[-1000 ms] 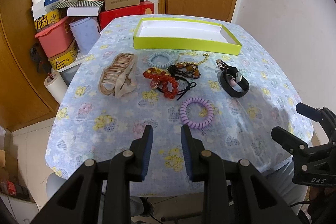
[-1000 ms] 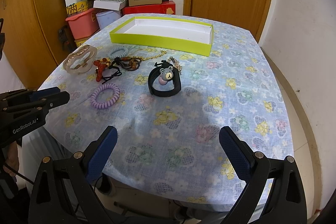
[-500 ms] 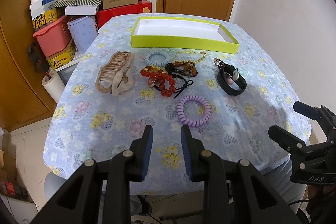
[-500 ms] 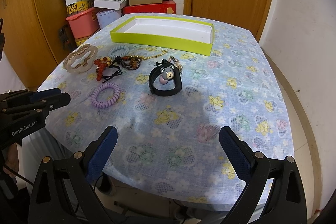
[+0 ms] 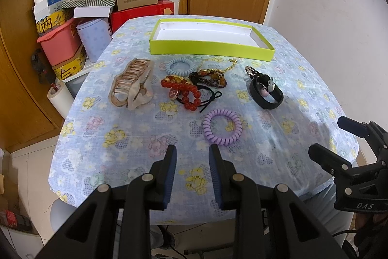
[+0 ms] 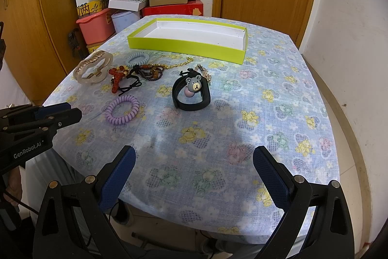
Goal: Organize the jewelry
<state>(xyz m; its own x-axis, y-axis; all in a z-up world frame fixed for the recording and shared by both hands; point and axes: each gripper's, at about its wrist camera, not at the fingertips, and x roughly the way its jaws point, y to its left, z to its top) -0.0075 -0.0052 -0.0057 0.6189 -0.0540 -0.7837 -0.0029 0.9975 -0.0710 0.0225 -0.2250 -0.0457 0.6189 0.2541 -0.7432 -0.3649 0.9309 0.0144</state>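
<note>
Over the last second the left-wrist view has drawn slightly back and upward from the table (image 5: 80, 147), so more of its near edge shows, while the right-wrist view is nearly unchanged; no item has moved, so the task is judged to be at its very start, with neither tool yet committed to a piece. The left gripper (image 5: 191, 157) hangs above the near edge with its jaws parted only narrowly, holding and touching nothing. The right gripper (image 6: 194, 162) hangs above the near right part of the table, jaws spread wide, likewise empty. All jewelry lies loose across the middle of the table: purple coil band (image 5: 222, 126) nearest the left gripper, black bear bracelet (image 6: 191, 94) toward the right edge, red bead bracelet (image 5: 185, 92), dark bead strand (image 5: 208, 79), blue coil band (image 5: 180, 66) and tan hair claw (image 5: 132, 85) toward the left edge. The yellow-green tray (image 5: 208, 48) stands empty near the far edge.
</note>
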